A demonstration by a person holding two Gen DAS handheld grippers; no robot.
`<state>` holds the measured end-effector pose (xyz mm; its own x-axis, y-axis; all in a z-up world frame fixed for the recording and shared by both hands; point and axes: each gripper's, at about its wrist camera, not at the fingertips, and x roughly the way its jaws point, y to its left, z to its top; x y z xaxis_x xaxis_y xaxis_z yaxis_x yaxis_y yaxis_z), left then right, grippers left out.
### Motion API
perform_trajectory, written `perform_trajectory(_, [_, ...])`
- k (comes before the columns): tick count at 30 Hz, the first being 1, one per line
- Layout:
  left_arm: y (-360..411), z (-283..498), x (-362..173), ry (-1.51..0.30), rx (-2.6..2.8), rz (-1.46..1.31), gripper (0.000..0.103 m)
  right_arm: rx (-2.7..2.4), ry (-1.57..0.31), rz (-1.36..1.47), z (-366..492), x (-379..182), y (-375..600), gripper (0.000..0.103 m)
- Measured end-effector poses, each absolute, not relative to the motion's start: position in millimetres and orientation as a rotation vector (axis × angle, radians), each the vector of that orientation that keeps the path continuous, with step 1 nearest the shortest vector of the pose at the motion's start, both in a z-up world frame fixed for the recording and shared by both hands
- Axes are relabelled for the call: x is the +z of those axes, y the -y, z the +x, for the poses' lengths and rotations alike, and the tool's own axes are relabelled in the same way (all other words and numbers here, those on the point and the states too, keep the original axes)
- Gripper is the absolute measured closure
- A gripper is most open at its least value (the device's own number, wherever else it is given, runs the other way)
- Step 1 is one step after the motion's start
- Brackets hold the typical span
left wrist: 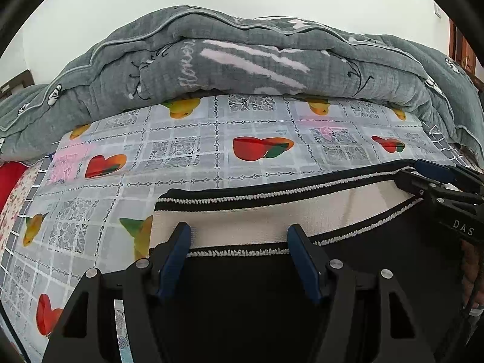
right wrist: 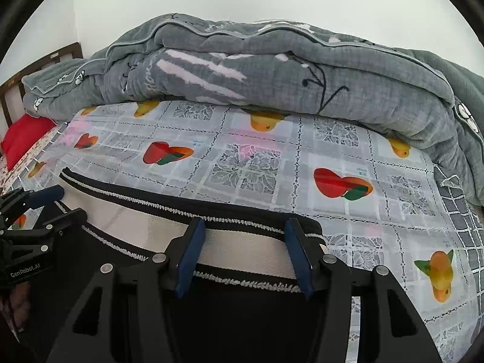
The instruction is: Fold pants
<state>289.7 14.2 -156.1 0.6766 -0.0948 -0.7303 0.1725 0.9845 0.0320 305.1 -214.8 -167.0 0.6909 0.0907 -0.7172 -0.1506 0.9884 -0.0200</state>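
Left wrist view, nearest: black two-finger left gripper with blue pads (left wrist: pixel 239 236) fills the bottom of my frame; I see its jaws spread wide with nothing between them.
Left jaws position: both fingertips sit over the cream band, whether touching it I cannot tell.
Task item: black pants with a cream elastic waistband edged in white stitching (left wrist: pixel 257 220) lie flat on the bed, waistband running left to right just ahead of my fingers.
Waistband corner: its left end stops just beyond my left fingertip.
Other gripper: black right gripper with blue pads (left wrist: pixel 423 178) reaches in from the right edge over the far end of the waistband; I read its jaws as parted, one pad above the band.
Bed cover: glossy grey checked sheet printed with red and orange fruit (left wrist: pixel 187 151) lies under the pants.
Far side: thick grey quilted blanket with pink stripes (left wrist: pixel 242 60) is heaped along the back of the sheet.
Left margin: red cushion (left wrist: pixel 9 181) beside the sheet.

Right wrist view, nearest: right gripper (right wrist: pixel 243 242) at the bottom, jaws wide apart and holding nothing, tips over the waistband.
Task item: pants (right wrist: pixel 242 251) with the waistband's right end just beyond my right fingertip.
Other gripper: left gripper (right wrist: pixel 57 202) at the left edge, jaws parted over the band.
Surroundings: sheet (right wrist: pixel 332 151), blanket (right wrist: pixel 302 69), cushion (right wrist: pixel 21 139) at far left.
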Motion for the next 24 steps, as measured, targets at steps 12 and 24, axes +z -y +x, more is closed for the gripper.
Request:
perform_trajectory(12, [-15.2,288.7,-156.2,-0.812,-0.156,0.09,0.038,0.139,-0.795,-0.074,304.4,-166.8,216.7,0.049])
perform_trajectory(24, [-15.5,288.9,-156.3,-0.811,-0.156,0.089,0.037,0.143,-0.796,-0.069,304.2,-165.1,216.8,0.049])
